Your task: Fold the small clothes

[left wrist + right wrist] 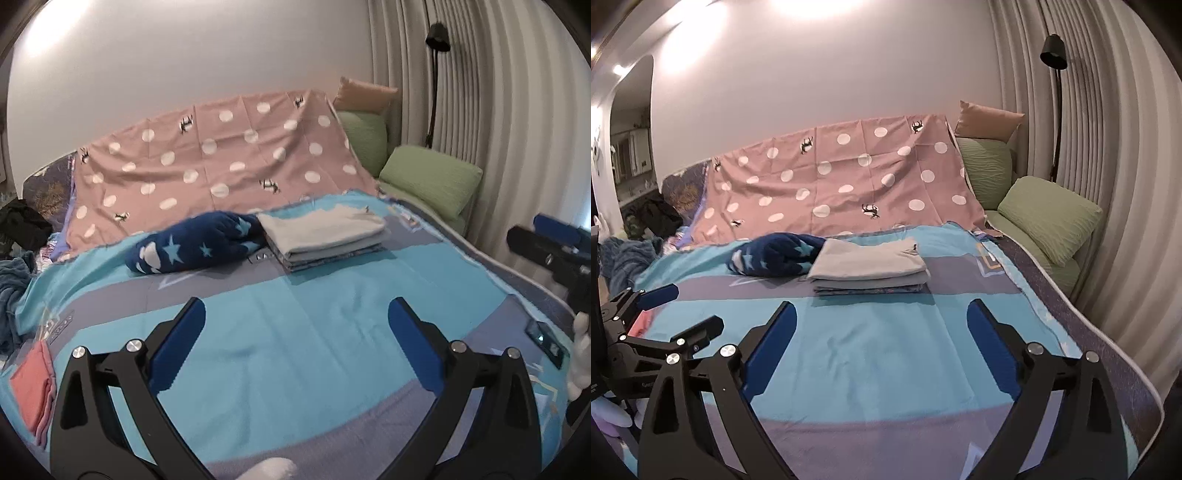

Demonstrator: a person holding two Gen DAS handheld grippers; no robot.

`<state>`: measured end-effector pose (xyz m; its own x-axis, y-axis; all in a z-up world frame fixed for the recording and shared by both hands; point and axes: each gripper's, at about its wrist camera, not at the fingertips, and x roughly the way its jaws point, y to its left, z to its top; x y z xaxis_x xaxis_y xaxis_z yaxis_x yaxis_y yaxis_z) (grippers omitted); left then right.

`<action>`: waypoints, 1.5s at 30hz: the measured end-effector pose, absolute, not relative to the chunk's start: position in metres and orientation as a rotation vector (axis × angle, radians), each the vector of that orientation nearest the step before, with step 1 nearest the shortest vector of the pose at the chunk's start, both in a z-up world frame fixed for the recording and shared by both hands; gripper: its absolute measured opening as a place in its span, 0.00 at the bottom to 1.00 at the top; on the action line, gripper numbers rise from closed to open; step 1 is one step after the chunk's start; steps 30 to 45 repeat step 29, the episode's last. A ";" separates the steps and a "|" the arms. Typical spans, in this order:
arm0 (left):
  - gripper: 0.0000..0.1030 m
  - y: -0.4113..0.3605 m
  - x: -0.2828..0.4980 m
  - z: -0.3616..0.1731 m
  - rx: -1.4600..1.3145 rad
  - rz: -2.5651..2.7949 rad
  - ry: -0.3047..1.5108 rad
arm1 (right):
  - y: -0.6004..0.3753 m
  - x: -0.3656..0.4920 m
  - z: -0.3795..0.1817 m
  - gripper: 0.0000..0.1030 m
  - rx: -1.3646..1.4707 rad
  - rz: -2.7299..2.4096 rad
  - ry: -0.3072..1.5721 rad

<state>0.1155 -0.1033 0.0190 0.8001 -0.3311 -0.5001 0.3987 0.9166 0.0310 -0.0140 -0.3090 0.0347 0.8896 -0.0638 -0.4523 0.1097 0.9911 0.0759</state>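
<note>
A stack of folded grey and white clothes point(325, 236) point(868, 269) lies on the blue and grey bedspread point(295, 332) point(871, 350). A crumpled navy garment with stars point(192, 247) point(775, 254) touches its left side. A folded pink piece point(33, 387) lies at the bed's left edge. My left gripper point(295, 314) is open and empty above the bedspread, short of the stack. My right gripper point(881, 317) is open and empty, also short of the stack. The right gripper shows at the right edge of the left wrist view point(546, 243); the left gripper shows at the left of the right wrist view point(683, 310).
A pink dotted sheet point(221, 162) point(842, 184) hangs over the headboard behind the stack. Green pillows point(432, 181) point(1049, 218) lie at the back right by the curtain and a black floor lamp point(1054, 55). Dark and blue clothes point(18, 229) pile at the left.
</note>
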 end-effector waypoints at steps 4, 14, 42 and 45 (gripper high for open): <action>0.98 -0.091 0.082 0.036 0.106 -0.396 0.478 | -0.297 -0.040 0.037 0.92 0.080 -0.106 0.468; 0.98 -0.072 0.033 0.037 0.072 -0.376 0.504 | -0.285 -0.073 0.024 0.93 0.128 -0.101 0.518; 0.98 -0.065 0.015 0.029 0.094 -0.346 0.520 | -0.274 -0.085 0.022 0.95 0.117 -0.106 0.525; 0.98 -0.065 0.015 0.029 0.094 -0.346 0.520 | -0.274 -0.085 0.022 0.95 0.117 -0.106 0.525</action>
